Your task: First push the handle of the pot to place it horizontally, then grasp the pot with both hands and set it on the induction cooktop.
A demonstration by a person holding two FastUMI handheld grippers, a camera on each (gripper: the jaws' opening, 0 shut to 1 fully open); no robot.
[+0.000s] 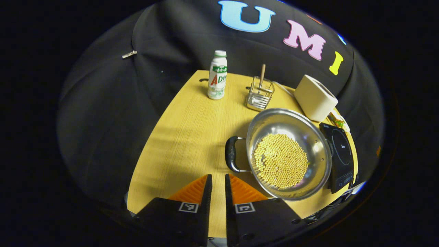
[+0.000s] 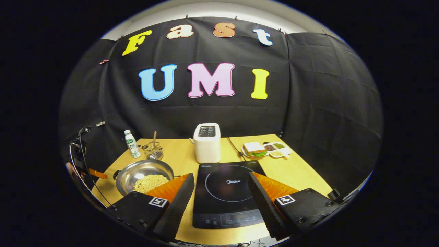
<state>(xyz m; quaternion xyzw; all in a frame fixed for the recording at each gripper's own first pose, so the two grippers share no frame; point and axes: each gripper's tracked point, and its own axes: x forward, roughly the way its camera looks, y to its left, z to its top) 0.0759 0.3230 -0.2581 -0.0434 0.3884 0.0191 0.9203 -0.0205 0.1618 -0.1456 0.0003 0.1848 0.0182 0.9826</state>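
A steel pot (image 1: 274,115) holding yellow beans sits on the wooden table, and its black loop handle (image 1: 232,154) points toward the left of the left gripper view. My left gripper (image 1: 218,176) hovers just short of that handle, its fingers nearly together with nothing between them. The black induction cooktop (image 1: 339,151) lies right behind the pot. In the right gripper view the cooktop (image 2: 226,192) is straight ahead and the pot (image 2: 137,171) stands at its left. My right gripper (image 2: 221,178) hangs open above the cooktop's near edge, holding nothing.
At the back of the table stand a white bottle (image 1: 217,75), a wire rack (image 1: 260,94) with a wooden utensil, and a white toaster (image 2: 207,142). A sandwich plate (image 2: 255,149) and a small sauce tray (image 2: 277,149) sit back right. Black cloth walls surround the table.
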